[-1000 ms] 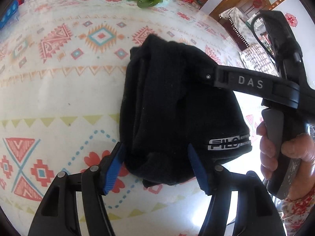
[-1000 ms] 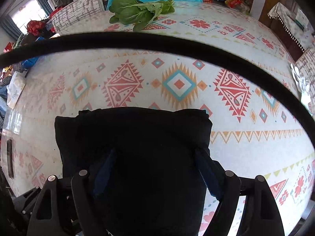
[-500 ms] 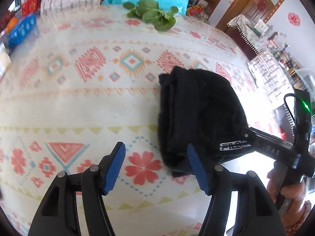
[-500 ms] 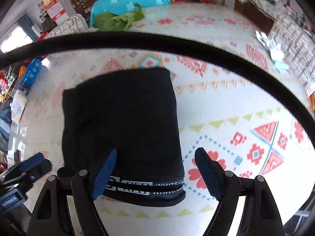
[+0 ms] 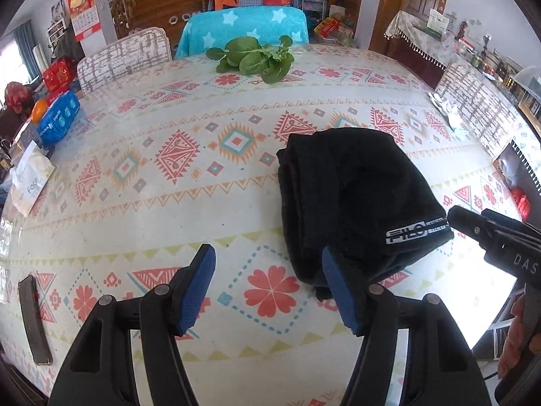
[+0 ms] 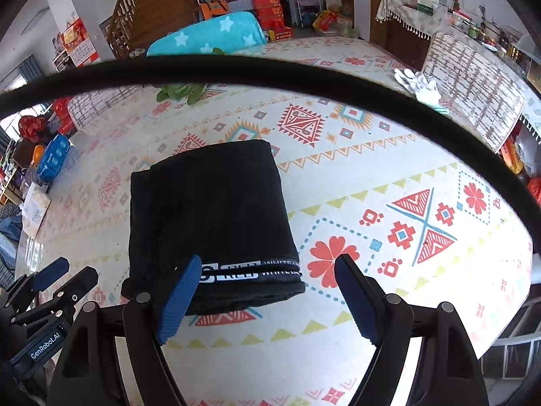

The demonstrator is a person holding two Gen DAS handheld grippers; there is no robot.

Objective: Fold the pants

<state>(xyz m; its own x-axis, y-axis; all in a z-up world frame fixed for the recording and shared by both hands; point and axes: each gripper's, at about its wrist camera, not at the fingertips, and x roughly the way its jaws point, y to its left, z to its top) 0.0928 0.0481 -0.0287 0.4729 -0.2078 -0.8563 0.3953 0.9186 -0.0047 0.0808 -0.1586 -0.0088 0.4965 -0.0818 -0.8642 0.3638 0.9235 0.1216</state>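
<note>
The black pants point(image 5: 355, 196) lie folded in a compact bundle on the patterned tablecloth point(image 5: 169, 223), the printed waistband facing me. My left gripper point(image 5: 268, 280) hovers open above the cloth just left of the bundle's near corner, nothing between its blue pads. In the right wrist view the pants point(image 6: 209, 209) lie ahead and to the left. My right gripper point(image 6: 267, 270) hangs open over their near right corner, clear of the fabric. The right gripper point(image 5: 500, 237) also shows at the right edge of the left view, and the left gripper point(image 6: 50, 287) at the lower left of the right view.
Leafy greens point(image 5: 257, 59) lie at the table's far edge before two covered chairs. A phone point(image 5: 32, 318), a white pack point(image 5: 32, 179) and a blue packet point(image 5: 57, 118) sit along the left side. White gloves point(image 6: 419, 84) rest far right. A black cable point(image 6: 270, 71) arcs across the right view.
Both grippers have lifted and drawn back from the pants, the left one shifting left and the right one shifting right. The folded bundle stays on the table.
</note>
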